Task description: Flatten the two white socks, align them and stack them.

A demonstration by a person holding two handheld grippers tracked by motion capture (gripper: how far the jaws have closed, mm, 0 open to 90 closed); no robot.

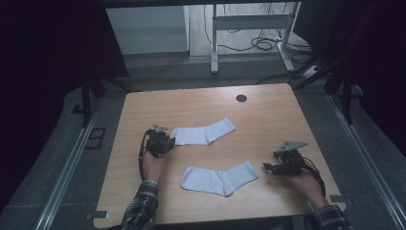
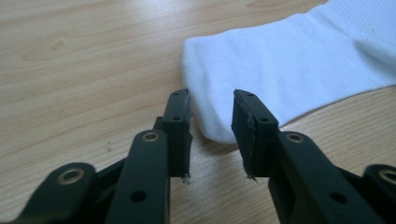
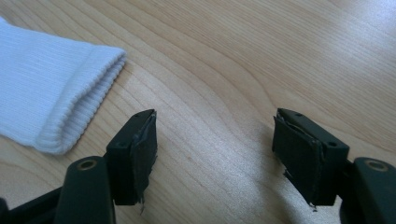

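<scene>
Black jaws of left gripper (image 2: 211, 123) held narrowly apart at toe of far sock (image 1: 203, 132), nothing gripped. Right gripper (image 3: 215, 154) spread wide beside near sock (image 1: 219, 177) cuff. Both socks unpaired on surface (image 1: 268, 115); pairing judged barely begun.

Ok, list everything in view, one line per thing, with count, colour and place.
table: one, light wood, centre, with a dark round hole near its far edge.
far sock: one, white, flat, mid-table.
near sock: one, white, flat, nearer the person.
desk frame: one, white, on the floor beyond the table, cables beside it.
left gripper: one, black, jaws open around the far sock's end.
right gripper: one, black, jaws open, beside the near sock's cuff.
</scene>
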